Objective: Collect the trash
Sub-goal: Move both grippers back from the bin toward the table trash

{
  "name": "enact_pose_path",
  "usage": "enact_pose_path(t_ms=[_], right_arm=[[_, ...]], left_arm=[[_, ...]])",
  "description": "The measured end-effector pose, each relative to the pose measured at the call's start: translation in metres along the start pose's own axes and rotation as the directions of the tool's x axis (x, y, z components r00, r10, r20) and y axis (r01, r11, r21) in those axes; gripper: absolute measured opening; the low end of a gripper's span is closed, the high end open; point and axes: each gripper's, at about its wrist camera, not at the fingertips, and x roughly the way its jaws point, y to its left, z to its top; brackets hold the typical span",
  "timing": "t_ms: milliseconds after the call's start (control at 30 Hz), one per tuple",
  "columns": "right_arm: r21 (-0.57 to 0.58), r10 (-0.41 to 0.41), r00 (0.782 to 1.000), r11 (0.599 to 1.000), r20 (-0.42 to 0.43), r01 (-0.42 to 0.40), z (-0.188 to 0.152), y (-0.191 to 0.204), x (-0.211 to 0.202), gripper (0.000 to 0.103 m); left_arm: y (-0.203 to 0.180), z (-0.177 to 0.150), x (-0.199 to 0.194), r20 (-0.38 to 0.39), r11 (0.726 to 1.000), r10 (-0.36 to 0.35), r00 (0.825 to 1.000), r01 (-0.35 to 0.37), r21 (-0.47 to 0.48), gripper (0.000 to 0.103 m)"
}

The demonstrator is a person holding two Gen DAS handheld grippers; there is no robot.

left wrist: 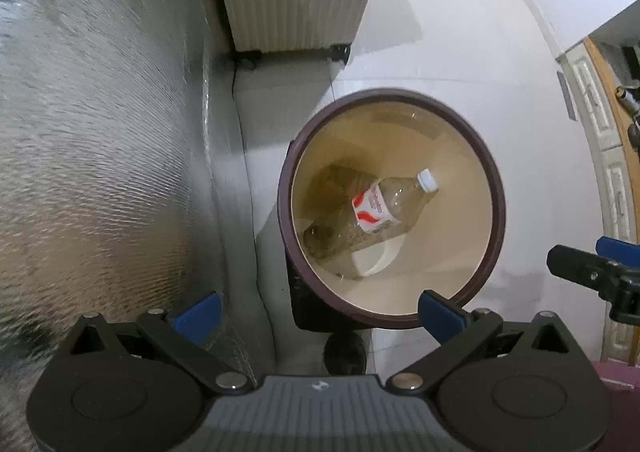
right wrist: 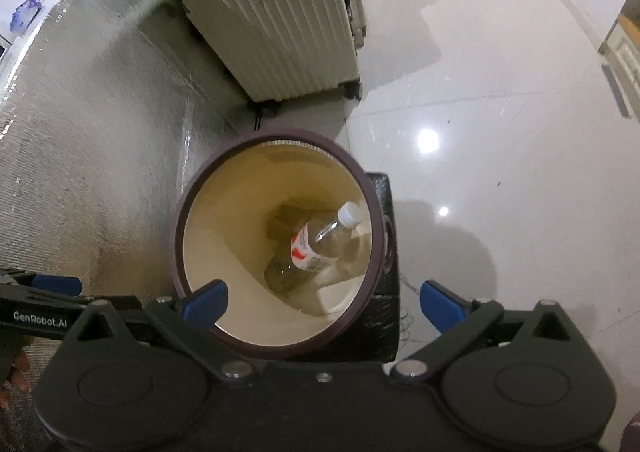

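A round bin with a dark maroon rim and cream inside stands on the floor; it also shows in the right wrist view. A clear plastic bottle with a white cap and red-and-white label lies inside it, also seen from the right wrist. My left gripper is open and empty just above the bin's near rim. My right gripper is open and empty above the bin; it shows at the right edge of the left wrist view.
A ribbed cream suitcase on wheels stands beyond the bin. A silvery textured wall runs along the left. Glossy white floor tiles spread to the right. A black box sits against the bin. A wooden door is far right.
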Motion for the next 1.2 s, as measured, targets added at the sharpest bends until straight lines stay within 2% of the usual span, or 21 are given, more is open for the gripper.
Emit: enact_pose_path(t_ms=[333, 800, 1000, 1200], right_arm=[[-0.035, -0.033, 0.998, 0.999, 0.05, 0.034, -0.008, 0.007, -0.044, 0.103], [-0.082, -0.056, 0.992, 0.994, 0.117, 0.066, -0.032, 0.022, -0.11, 0.103], [-0.091, -0.053, 0.982, 0.993, 0.182, 0.071, -0.044, 0.034, -0.147, 0.103], [-0.122, -0.032, 0.963, 0.99, 0.267, 0.067, -0.056, 0.052, -0.182, 0.103]], left_arm=[[0.004, -0.016, -0.045, 0.084, 1.0, 0.001, 0.996, 0.001, -0.023, 0.103], [-0.004, -0.058, -0.108, 0.202, 1.0, -0.01, 0.979, 0.014, -0.018, 0.103], [0.003, -0.08, -0.14, 0.281, 0.999, -0.016, 0.959, 0.03, -0.043, 0.103], [0.024, -0.108, -0.185, 0.381, 0.995, -0.019, 0.925, 0.057, -0.088, 0.103]])
